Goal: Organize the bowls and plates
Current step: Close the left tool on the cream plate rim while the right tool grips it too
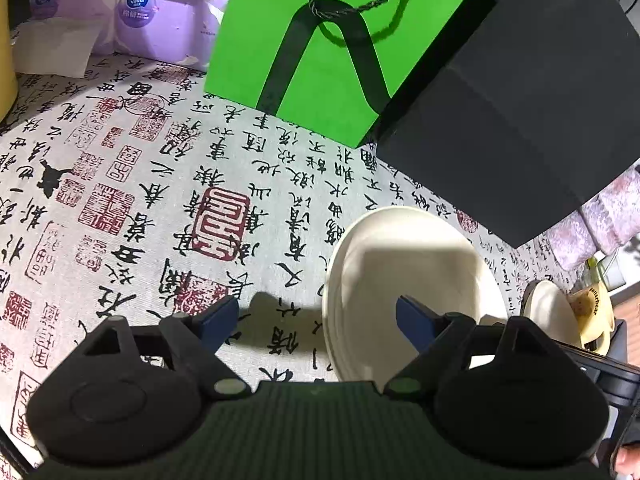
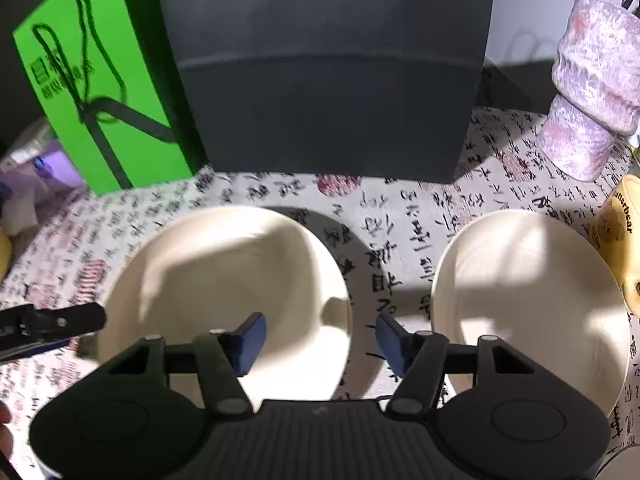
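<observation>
Two cream dishes lie side by side on a calligraphy-print tablecloth (image 1: 168, 208), apart from each other with a strip of cloth between them. Behind them stand a green paper bag (image 1: 320, 40) and a dark grey box (image 1: 520, 120), which close off the back of the working area; the open cloth to the left of the dishes appears to be the free ground for sorting.

Right wrist view: the left cream dish (image 2: 224, 272) lies directly ahead of the right gripper (image 2: 320, 342). Its jaws stand part-open and straddle the dish's near right rim: the left blue pad (image 2: 250, 340) sits over the dish's inner surface, the right one over the cloth just outside the rim. No pad visibly presses on the rim, so nothing is held. The placing suggests a rim pinch in preparation. The right cream dish (image 2: 532, 304) lies off to the right, outside the fingers; whether either dish is a plate or a shallow bowl cannot be settled. A yellow bear-printed mug (image 2: 620, 240) stands just beside it, with a mottled pink vase (image 2: 588, 92) further back.

Left wrist view: the left gripper (image 1: 318, 326) stands wide, holding nothing. The left cream dish (image 1: 408, 280), which seems to be a stack of several, has its near left rim between the fingers, with the right blue pad (image 1: 416, 324) over the dish. Both grippers thus address opposite edges of one dish, likely for a two-handed lift.
</observation>
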`<act>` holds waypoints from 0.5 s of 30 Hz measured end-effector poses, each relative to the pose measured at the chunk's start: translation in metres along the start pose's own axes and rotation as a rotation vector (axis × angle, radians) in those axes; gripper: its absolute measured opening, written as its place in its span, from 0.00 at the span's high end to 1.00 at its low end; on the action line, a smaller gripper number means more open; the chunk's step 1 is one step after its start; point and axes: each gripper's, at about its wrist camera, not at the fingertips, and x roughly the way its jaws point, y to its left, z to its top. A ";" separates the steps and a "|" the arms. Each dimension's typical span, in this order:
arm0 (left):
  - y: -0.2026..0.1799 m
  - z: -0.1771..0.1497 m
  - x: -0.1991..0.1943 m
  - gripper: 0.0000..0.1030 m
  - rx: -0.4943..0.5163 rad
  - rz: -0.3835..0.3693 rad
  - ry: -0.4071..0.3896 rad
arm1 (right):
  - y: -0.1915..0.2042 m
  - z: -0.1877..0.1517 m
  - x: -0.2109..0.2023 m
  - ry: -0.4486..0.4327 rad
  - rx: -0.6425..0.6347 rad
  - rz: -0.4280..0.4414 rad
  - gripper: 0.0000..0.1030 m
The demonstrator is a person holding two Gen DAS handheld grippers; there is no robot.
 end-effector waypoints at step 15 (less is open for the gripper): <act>-0.004 -0.005 0.015 0.42 0.029 0.021 0.027 | -0.004 -0.004 0.020 0.009 -0.017 -0.016 0.67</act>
